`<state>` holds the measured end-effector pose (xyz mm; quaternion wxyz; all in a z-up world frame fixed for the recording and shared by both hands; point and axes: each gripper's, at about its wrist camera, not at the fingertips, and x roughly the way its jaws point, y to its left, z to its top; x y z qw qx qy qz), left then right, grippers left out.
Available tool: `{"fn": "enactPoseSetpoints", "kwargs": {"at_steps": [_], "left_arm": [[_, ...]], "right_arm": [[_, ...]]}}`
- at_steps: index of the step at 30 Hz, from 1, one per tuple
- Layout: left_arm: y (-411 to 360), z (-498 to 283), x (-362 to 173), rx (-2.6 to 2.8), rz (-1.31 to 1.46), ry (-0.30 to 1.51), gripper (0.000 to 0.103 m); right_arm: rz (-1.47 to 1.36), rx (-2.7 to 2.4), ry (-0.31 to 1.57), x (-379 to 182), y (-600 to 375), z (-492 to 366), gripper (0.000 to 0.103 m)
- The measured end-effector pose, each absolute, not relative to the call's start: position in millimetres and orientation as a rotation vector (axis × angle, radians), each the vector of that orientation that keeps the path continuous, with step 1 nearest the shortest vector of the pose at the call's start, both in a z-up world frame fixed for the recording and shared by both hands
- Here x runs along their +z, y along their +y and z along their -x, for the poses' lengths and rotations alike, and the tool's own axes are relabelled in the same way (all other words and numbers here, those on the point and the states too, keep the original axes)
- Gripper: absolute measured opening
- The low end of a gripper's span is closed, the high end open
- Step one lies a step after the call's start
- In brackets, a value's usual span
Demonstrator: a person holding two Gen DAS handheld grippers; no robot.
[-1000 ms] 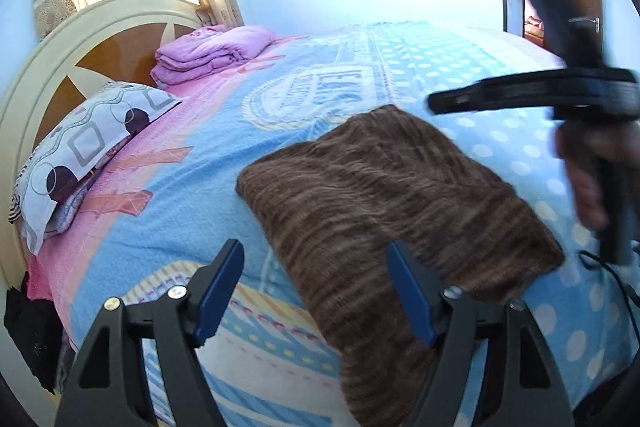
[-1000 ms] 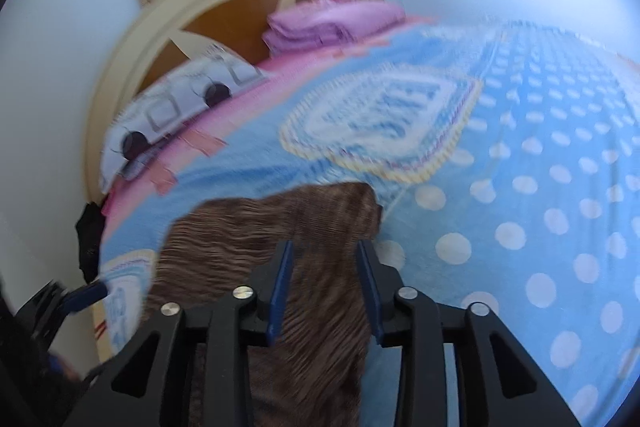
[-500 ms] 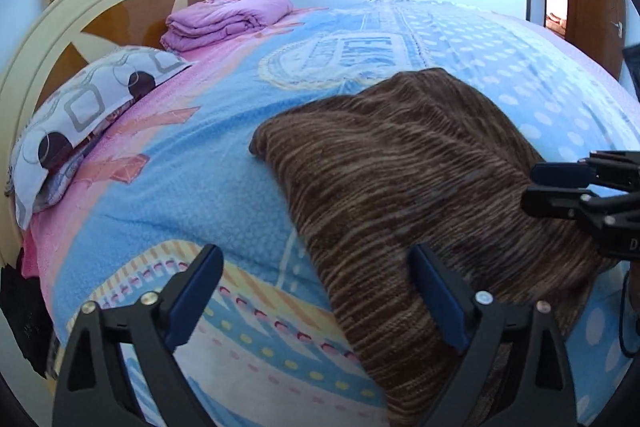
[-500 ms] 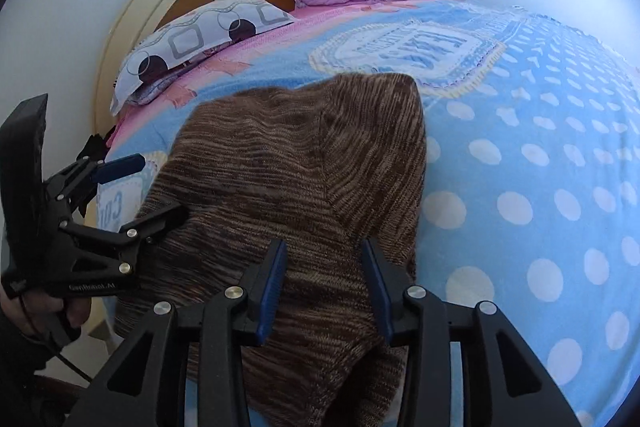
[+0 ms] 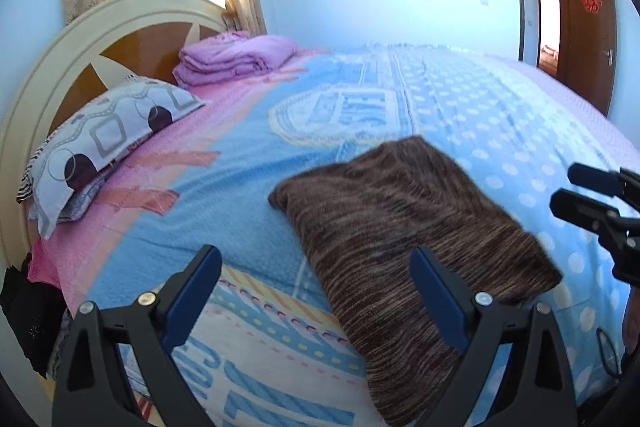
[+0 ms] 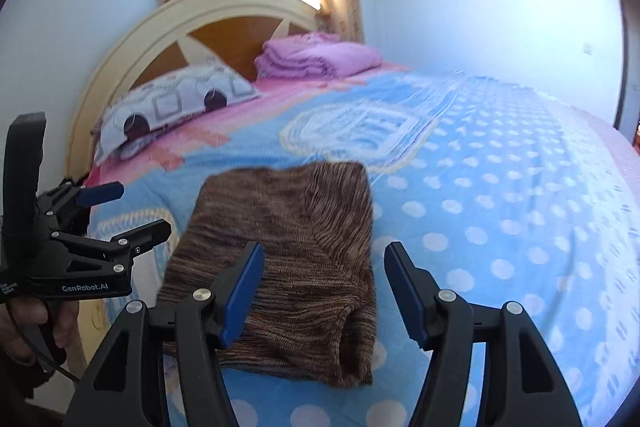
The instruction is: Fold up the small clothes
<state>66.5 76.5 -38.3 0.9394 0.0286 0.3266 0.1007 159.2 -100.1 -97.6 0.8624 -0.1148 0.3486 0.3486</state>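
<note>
In the left wrist view, the left gripper (image 5: pixel 316 291) fills the bottom of the frame, its 2 blue-padded fingers spread wide and holding nothing, raised over the bed (image 5: pixel 240 187). The brown knitted garment (image 5: pixel 404 227) lies folded at centre right on the blanket, and the right gripper (image 5: pixel 576 191) shows at the right edge. In the right wrist view, the right gripper (image 6: pixel 322 291) sits low in the frame, fingers parted and empty above the garment (image 6: pixel 288 247); the left gripper (image 6: pixel 124 211), at the left edge, also gapes.

L gripper (image 5: pixel 316 291) & R gripper (image 6: pixel 322 287): both jaws apart, holding nothing.
</note>
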Motion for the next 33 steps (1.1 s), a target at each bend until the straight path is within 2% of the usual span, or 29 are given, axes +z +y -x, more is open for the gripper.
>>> {"fn": "enactPoseSetpoints", "kwargs": {"at_steps": [4,10,33], "left_arm": [[75.3,-58.0,-21.4,0.240,-0.079,0.610,0.099],[71.6,-48.6,-4.1,0.241,-0.071,0.555,0.100],[70.1,-45.8,-0.7,0.254,-0.061,0.544,0.100]], "right_arm": [[0.233,0.687,0.696,-79.0,-107.9,-150.7,0.064],[0.223,0.661,0.650,-57.9,-116.5,-138.8,0.070],[0.242,0.681,0.582,-36.8,-111.8,-118.3,0.071]]}}
